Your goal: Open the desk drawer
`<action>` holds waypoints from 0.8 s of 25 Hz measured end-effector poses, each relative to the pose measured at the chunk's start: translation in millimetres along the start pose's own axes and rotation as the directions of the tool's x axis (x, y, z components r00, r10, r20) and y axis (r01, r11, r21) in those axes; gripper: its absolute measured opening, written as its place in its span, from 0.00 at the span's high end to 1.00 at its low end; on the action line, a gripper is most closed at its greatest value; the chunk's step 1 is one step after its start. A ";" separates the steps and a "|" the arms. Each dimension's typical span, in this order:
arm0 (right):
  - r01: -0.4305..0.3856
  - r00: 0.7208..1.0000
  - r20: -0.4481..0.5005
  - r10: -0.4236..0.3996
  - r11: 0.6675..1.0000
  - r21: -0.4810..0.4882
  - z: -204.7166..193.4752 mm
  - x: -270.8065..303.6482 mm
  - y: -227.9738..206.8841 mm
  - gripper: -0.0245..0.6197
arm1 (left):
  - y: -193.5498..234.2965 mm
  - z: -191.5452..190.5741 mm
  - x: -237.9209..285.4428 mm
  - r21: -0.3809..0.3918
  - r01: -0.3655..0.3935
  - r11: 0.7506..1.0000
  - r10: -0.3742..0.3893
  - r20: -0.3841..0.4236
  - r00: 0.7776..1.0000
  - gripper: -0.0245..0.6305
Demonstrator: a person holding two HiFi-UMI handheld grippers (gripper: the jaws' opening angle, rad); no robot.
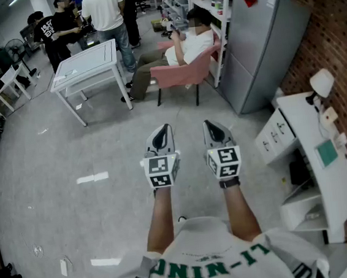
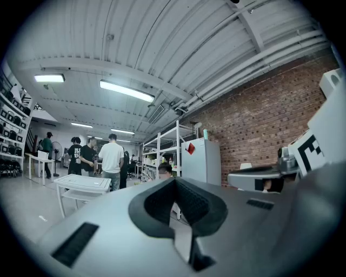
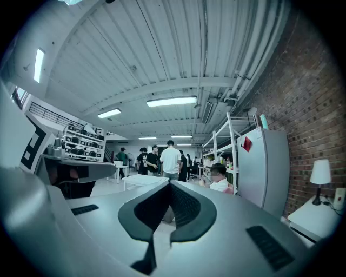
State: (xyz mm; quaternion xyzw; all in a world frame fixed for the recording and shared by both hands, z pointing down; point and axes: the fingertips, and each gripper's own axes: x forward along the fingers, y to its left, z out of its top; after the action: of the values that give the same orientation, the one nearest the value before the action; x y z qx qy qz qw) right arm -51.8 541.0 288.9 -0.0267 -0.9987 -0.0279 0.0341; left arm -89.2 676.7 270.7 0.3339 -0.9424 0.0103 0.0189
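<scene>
While the two grippers hang level over the grey floor at the frame's centre, the left gripper (image 1: pixel 160 132) and the right gripper (image 1: pixel 213 127) each show jaws pressed together with nothing between them. The white counter (image 1: pixel 313 145) stands at the right edge, its drawer fronts (image 1: pixel 276 134) well apart from both grippers. Green lettering on the person's shirt (image 1: pixel 217 261), seen upside down, reads "LI-NING".
</scene>
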 end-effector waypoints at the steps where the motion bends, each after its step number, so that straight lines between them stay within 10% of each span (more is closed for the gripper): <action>1: -0.003 1.000 -0.003 0.003 1.000 0.001 -1.3 0.8 5.0 0.97 | 2.5 -2.0 -1.9 -0.002 0.003 1.000 -0.003 -0.002 1.000 0.96; 20: 0.104 0.994 -0.031 -0.102 0.993 0.049 -33.5 13.5 6.3 0.97 | 5.8 -33.0 23.4 -0.004 0.124 0.992 -0.124 -0.036 0.992 0.96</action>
State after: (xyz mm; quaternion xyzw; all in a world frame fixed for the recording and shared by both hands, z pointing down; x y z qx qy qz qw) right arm -62.7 546.0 323.5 0.0261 -0.9985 -0.0050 0.0473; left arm -110.1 667.6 304.7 0.3916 -0.9193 0.0141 0.0368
